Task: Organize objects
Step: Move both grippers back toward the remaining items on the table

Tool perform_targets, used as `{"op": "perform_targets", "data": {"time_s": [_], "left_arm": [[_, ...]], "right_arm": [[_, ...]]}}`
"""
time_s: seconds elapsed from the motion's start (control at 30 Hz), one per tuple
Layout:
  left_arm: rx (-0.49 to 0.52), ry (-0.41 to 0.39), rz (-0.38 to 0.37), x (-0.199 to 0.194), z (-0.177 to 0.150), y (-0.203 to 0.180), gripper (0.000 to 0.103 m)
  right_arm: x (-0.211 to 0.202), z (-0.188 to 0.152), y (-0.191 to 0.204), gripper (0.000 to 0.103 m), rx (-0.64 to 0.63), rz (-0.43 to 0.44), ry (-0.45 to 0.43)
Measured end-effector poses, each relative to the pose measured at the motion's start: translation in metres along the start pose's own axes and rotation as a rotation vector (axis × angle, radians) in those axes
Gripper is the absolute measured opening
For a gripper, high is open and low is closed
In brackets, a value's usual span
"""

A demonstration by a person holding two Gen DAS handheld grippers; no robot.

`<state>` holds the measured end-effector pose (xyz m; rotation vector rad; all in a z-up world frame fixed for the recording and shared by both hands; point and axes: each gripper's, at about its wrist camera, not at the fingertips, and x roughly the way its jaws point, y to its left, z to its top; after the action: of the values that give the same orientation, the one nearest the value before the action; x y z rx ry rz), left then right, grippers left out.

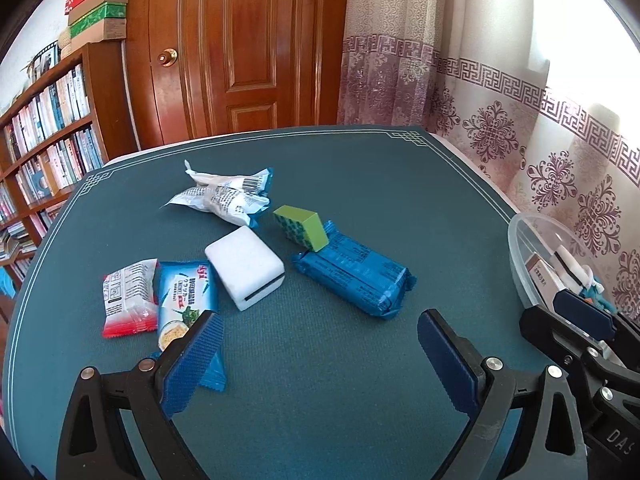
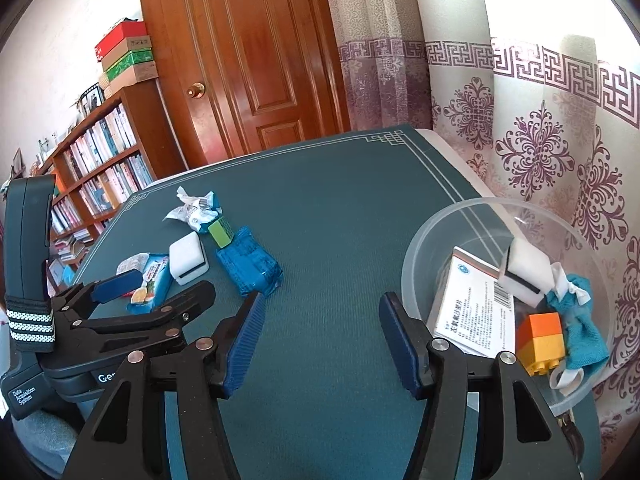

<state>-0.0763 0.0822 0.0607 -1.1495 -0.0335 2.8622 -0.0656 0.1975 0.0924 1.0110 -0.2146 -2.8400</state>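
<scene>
I am between picks: both tongs are empty and apart, hovering low over the surface point(image 1: 320, 380). The left tongs point(image 1: 316, 360) stand wide, with one pad over the edge of the noodle packet point(image 1: 186, 300). The right tongs point(image 2: 320, 344) are spread too, nothing between them, just beside the bowl point(image 2: 424, 240).

The bowl already holds a medicine box point(image 2: 472, 308), a white sponge point(image 2: 524, 276), an orange brick point(image 2: 540, 340) and a teal cloth point(image 2: 580, 328). Still loose on the surface are the noodle packet, a red sachet point(image 1: 128, 296), a white block point(image 1: 246, 268), a green block point(image 1: 304, 226) leaning on a blue pack point(image 1: 356, 280), and a crumpled wrapper point(image 1: 224, 196).

By my judgement, the next move is a fresh pick from that cluster. The noodle packet is nearest the left tongs, but it lies flat and partly over the sachet, so I would need to come down square and pinch an edge.

The surface is a dark teal mat with a pale border line. Behind it are a wooden door point(image 1: 240, 48), a bookshelf point(image 1: 48, 128) and patterned curtains point(image 1: 500, 120).
</scene>
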Motion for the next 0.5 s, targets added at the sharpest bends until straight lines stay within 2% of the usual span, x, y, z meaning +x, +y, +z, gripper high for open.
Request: {"op": "perform_targets", "data": {"time_s": [0.5], "left_arm": [[-0.177, 0.052, 0.104, 0.016, -0.011, 0.078, 0.100]], "right_arm": [[0.063, 0.001, 0.027, 0.061, -0.064, 0.018, 0.106]]}}
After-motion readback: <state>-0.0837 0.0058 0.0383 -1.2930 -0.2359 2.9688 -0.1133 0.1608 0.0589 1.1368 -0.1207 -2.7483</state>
